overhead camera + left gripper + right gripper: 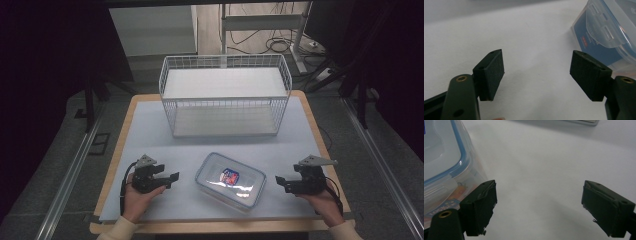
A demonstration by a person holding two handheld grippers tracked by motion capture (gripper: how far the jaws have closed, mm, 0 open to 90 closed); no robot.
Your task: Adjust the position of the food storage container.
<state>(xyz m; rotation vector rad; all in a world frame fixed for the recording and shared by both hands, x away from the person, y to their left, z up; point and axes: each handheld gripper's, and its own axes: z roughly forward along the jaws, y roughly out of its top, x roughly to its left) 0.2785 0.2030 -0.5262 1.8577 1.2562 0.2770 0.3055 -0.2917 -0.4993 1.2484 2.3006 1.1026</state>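
Two grippers flank one clear plastic container point(230, 180), which lies flat near the front edge of the table point(150, 125), lid on, blue seal ring visible, a colourful label showing through the top. Container sits slightly skewed to the table's edges.

Left gripper point(171, 178): held in the person's left hand point(140, 197), jaws pointing toward the container's left end. Jaws stand apart with nothing between them; in the left gripper view the left gripper point(537, 72) shows bare white surface between the pads, and the container point(607, 32) lies ahead and off to the right, apart from the pads.

Right gripper point(280, 182): held in the right hand point(325, 200), jaws pointing toward the container's right end. Jaws spread wide, holding nothing. In the right gripper view the right gripper point(539, 202) has open table between the pads; the container's corner point(446, 165) lies just beside the left-hand pad, contact cannot be told.

Room: a white wire basket point(225, 95) stands at the far side, well apart from the container, with a bare strip of table between. Free surface on both sides of the container.
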